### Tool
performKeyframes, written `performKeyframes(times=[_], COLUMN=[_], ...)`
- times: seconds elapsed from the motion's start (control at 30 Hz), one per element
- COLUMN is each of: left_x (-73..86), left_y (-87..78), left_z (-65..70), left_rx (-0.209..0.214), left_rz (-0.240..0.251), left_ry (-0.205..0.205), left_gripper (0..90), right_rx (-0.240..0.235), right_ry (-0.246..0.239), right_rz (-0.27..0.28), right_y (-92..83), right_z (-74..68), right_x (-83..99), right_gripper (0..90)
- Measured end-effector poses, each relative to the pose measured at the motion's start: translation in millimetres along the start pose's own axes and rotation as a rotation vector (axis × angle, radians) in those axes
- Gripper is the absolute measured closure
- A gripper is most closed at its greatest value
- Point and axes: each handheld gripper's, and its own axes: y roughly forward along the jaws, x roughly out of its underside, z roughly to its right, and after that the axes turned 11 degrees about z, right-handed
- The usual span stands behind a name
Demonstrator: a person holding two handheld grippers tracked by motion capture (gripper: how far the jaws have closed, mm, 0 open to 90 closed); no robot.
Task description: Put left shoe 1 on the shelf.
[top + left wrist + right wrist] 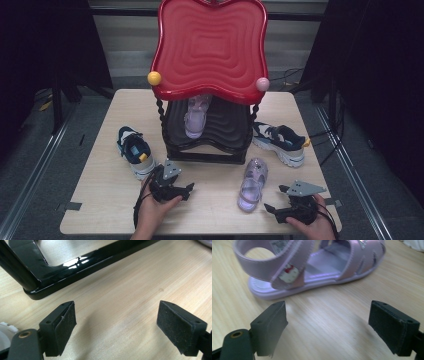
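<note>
The black two-jaw left gripper (186, 191) is held low in the left hand (156, 209), jaws spread wide – nothing between them; the black right gripper (274, 199), gripped by the right hand (315, 226), is likewise open

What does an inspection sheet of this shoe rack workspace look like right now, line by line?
Surface: light wooden table, bare wood between the things.
Job's things: purple sandal lying on the table ahead of the right gripper; second purple sandal on the lower black shelf of the shoe rack, under its red top.
Clutter: navy sneaker left of the rack, another navy sneaker right of it.
Grippers: left gripper open, nothing between the jaws, near the rack's base; right gripper open, nothing between the jaws.
Cables: black cable trailing from the left gripper; more on the floor at right.
Surroundings: dark room, grey floor.
</note>
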Motion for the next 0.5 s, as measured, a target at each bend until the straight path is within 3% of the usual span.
performKeyframes(times=[0.07,0.2,0.5], left_x=[0.9,4.9,7.9], left_y=[1.5,3.5,4.0], left_z=[-1.3,-3.7,-4.8], left_rx=[0.002,-0.001,0.007], left_rz=[-0.026,-0.051,-0.031], left_ry=[0.021,0.014,-0.025], left_gripper=[15.4,15.3,15.0], right_rx=[-0.014,-0.025,-0.046], right_ry=[-0.002,-0.016,-0.019], right_rz=[0.010,0.020,0.032], right_y=[0.6,2.0,7.6], right_z=[-2.6,-8.3,-14.9], right_x=[-1.6,-4.0,-7.8], right_gripper=[14.5,14.6,15.0])
